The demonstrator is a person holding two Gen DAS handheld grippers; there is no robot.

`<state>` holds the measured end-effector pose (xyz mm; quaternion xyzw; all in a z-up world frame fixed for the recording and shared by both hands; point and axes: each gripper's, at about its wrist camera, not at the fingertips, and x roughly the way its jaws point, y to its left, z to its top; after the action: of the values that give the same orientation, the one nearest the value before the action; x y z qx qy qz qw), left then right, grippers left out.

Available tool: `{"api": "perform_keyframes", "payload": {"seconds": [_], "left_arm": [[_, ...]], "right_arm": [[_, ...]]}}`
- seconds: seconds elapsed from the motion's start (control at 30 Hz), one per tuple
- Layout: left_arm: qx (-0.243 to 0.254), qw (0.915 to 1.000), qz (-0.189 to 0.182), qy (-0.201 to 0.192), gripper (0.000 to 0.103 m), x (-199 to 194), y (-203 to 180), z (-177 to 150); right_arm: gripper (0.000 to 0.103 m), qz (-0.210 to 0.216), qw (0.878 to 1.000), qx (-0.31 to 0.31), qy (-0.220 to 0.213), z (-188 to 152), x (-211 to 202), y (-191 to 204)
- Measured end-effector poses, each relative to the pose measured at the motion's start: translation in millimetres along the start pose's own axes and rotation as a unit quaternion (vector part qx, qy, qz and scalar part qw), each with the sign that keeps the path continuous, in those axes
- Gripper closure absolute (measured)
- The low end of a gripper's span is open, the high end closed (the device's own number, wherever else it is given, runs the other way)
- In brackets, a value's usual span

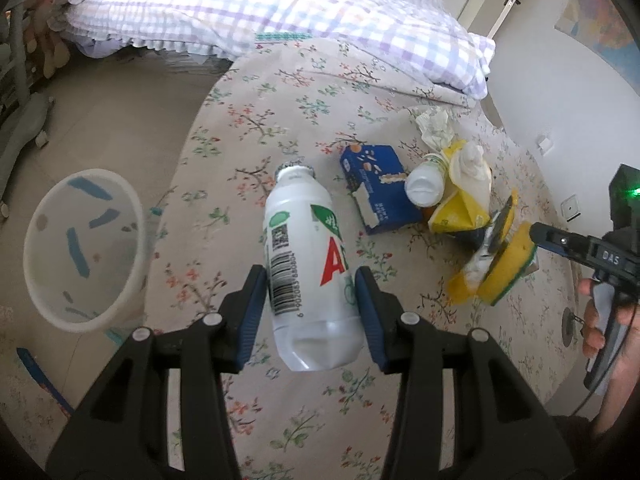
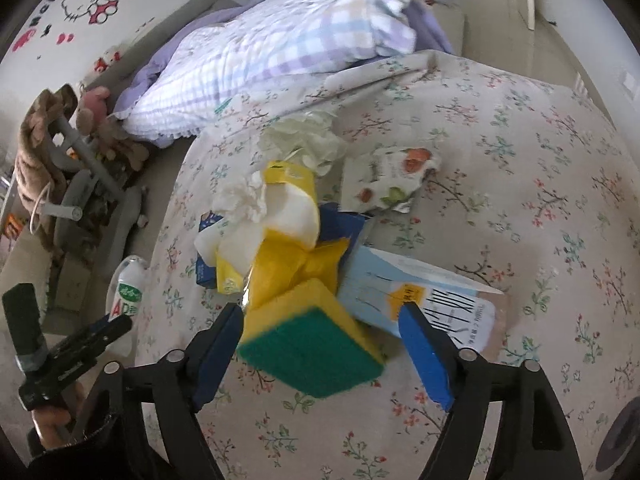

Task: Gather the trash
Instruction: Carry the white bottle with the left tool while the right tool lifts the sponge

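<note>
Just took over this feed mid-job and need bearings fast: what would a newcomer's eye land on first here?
First, the white AD bottle held between the left gripper jaws above the floral bedspread, with the white trash bin on the floor to its left. Next, the yellow-and-green sponge between the right gripper jaws, in front of a heap of yellow tissue packs, boxes and wrappers mid-bed.

Motion-blurred sponge, grip unclear

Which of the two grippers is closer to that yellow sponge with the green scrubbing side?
The right gripper: the yellow sponge with the green scrubbing side sits between its open blue fingers. The left gripper is off to the side, shut on a white plastic bottle.
</note>
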<state>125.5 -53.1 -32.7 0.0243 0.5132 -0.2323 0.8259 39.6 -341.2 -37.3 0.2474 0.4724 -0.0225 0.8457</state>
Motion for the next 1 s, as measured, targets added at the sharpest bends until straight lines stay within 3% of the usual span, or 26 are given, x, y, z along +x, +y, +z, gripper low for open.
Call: {"api": "perform_keyframes", "payload": {"seconds": [0.43, 0.5, 0.53, 0.6, 0.63, 0.7, 0.9, 0.93, 0.97, 1.0], "left_arm": [[0.000, 0.9999, -0.010, -0.009, 0.056, -21, 14, -11], [0.005, 0.9999, -0.012, -0.010, 0.056, -23, 13, -12], [0.007, 0.9998, -0.013, -0.010, 0.056, -23, 12, -14], [0.009, 0.9998, -0.013, -0.010, 0.056, -23, 12, -15], [0.009, 0.9998, -0.013, -0.009, 0.056, -24, 12, -16], [0.006, 0.9998, -0.014, -0.009, 0.056, -26, 14, -19], [-0.010, 0.9997, -0.008, -0.021, 0.056, -39, 32, -24], [-0.013, 0.9996, -0.007, -0.023, 0.056, -41, 36, -25], [-0.016, 0.9996, -0.005, -0.024, 0.056, -43, 41, -26], [-0.021, 0.9995, -0.004, -0.025, 0.056, -45, 46, -27]], "right_arm": [[0.019, -0.057, 0.996, -0.055, 0.041, -31, 8, 4], [0.030, -0.066, 0.995, -0.056, 0.044, -35, 9, -1], [0.045, -0.050, 0.997, -0.048, 0.045, -37, 9, -4], [0.052, -0.045, 0.998, -0.030, 0.043, -36, 6, -5], [0.067, -0.035, 0.998, -0.027, 0.039, -35, 2, -4], [0.076, -0.029, 0.999, -0.025, 0.030, -34, -8, 4], [0.075, -0.025, 0.999, -0.042, 0.006, -35, -29, 23], [0.068, -0.029, 0.999, -0.042, 0.008, -36, -28, 23], [0.050, -0.041, 0.998, -0.040, 0.013, -37, -26, 22], [0.038, -0.055, 0.998, -0.034, 0.017, -37, -23, 19]]}}
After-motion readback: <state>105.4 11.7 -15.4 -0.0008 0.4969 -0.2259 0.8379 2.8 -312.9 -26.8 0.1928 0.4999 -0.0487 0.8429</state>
